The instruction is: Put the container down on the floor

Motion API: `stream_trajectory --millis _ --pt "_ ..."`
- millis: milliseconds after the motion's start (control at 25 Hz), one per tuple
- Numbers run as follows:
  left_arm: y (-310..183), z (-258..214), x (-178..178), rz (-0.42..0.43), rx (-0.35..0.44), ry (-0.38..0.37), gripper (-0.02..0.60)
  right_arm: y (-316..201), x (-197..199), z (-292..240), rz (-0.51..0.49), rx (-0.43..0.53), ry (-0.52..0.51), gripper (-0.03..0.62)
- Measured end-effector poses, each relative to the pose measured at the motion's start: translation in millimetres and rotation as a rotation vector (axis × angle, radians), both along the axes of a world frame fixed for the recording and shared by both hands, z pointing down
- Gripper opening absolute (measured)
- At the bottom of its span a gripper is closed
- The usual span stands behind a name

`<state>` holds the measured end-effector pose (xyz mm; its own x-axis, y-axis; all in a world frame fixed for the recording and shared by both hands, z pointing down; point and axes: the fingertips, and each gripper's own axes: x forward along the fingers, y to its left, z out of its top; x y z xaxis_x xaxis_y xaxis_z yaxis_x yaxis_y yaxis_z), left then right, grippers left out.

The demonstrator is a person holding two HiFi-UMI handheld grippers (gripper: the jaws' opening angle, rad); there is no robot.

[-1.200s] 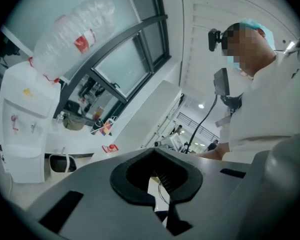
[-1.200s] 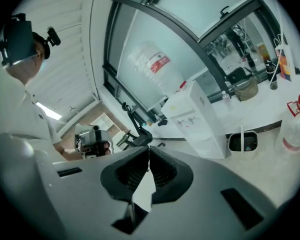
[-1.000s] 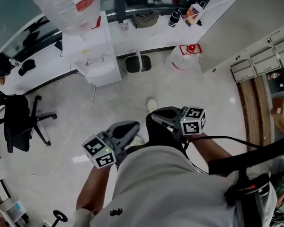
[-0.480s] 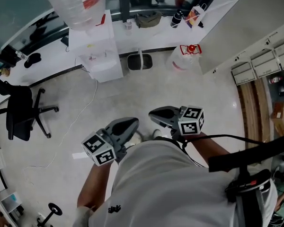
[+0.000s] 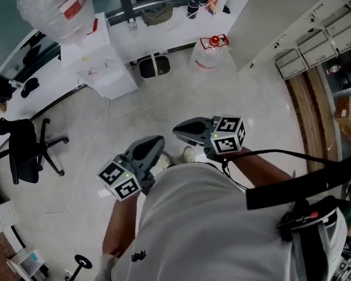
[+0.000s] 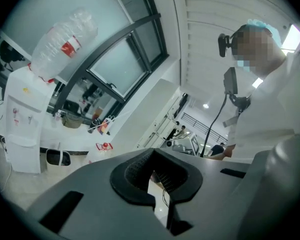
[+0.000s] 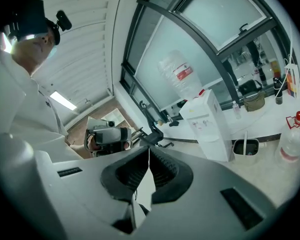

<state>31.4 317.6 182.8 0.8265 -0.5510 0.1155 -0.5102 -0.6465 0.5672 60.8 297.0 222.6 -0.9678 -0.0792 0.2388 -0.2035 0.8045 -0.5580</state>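
Floor [image 5: 134,116]: pale, glossy, spreads out below and ahead of both tools.
Desk [image 5: 181,29]: white, runs along the far wall, well ahead of them.
Water dispenser [image 5: 96,63]: white, far ahead-left of the left hand-held gripper [image 5: 157,141], with an upturned clear bottle [image 5: 55,7] on top.
Office chair [image 5: 23,151]: black, well off to the left of that gripper.
Container [image 5: 207,54]: clear jug with a red cap, upright on the floor against the desk base. It's well ahead of the right hand-held gripper [image 5: 179,132] and touches neither tool.
Bin [image 5: 154,67]: small, dark inside, on the floor left of the container.
Left hand-held gripper: jaws together, nothing between.
Right hand-held gripper: jaws together, empty. Both are held close to the person's waist.
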Motion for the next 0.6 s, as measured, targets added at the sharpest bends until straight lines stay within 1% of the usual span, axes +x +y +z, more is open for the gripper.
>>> stream_trajectory --millis 120,280,600 --pt "5 1 16 0.017 -0.005 -0.019 0.009 5 13 0 0.012 -0.007 -0.013 0.018" --pt "9 4 34 0.038 -0.014 -0.024 0.010 12 27 1 0.019 -0.018 -0.019 0.018" --pt "7 0 48 0.040 -0.005 -0.038 0.011 13 35 -4 -0.004 0.001 -0.026 0.018"
